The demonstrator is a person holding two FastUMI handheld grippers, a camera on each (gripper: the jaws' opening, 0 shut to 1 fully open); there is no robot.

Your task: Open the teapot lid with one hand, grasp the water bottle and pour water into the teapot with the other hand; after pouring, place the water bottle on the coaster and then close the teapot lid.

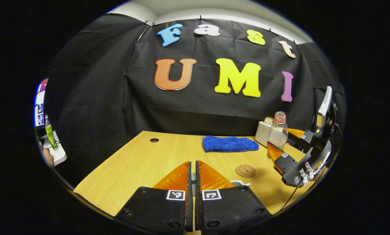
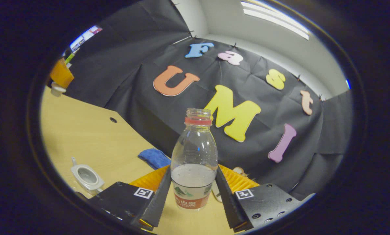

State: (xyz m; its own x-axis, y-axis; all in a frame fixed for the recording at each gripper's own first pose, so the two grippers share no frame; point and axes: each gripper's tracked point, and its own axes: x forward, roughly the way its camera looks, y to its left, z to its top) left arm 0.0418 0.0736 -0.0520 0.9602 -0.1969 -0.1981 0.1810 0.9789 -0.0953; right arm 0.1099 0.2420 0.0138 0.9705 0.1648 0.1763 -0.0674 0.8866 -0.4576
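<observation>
Water bottle [image 2: 194,163] upright between my right gripper [image 2: 193,195] fingers, both pressing its sides, cap off, part full. In the left gripper view same bottle [image 1: 278,131] sits at the table's [image 1: 142,160] far right, right gripper [image 1: 288,156] around it. Coaster [image 1: 245,170] lies bare just left of it. Teapot [image 2: 87,177] open, well left of the bottle. My left gripper [image 1: 192,182] clenched on something small, can't tell what. Blue cloth [image 1: 229,144] by the back edge
</observation>
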